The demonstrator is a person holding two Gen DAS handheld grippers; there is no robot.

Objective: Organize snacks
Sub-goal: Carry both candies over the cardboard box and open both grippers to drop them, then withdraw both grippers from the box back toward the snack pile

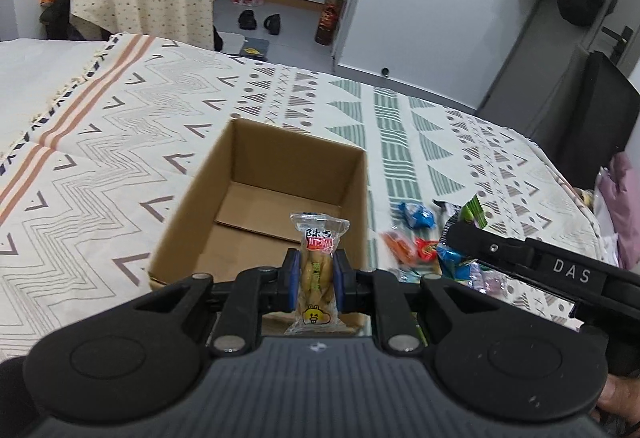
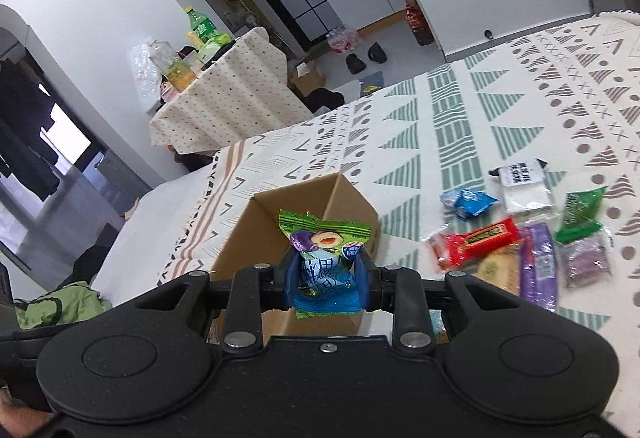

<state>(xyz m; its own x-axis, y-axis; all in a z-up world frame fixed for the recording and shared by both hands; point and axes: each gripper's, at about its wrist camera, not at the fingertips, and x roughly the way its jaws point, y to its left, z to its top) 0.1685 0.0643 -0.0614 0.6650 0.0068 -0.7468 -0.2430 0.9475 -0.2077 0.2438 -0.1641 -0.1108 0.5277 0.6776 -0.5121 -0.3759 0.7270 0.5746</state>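
A clear packet of yellow snacks (image 1: 317,270) was held upright between the blue pads of the left tool (image 1: 316,280), which was closed narrowly on it. The packet was seen against the near wall of an open cardboard box (image 1: 200,193), whose bare bottom showed beyond it. The box stood on a bed covered with a patterned blanket (image 1: 120,125).

In the right wrist view, a green and blue packet (image 2: 325,262) was gripped by the right tool (image 2: 326,280), its pads pressed to the packet's sides. The same box (image 2: 256,238) lay directly behind this packet, toward 12 o'clock.

A loose pile of snacks was spread on the blanket at about 2 o'clock from the right tool: a red bar (image 2: 482,240), a small blue packet (image 2: 468,201), a white packet (image 2: 524,183), a green packet (image 2: 580,213) and a purple packet (image 2: 542,266). The pile lay just beside the box, apart from it.

A cloth-covered table (image 2: 224,105) with bottles was visible in the background at 11 o'clock.
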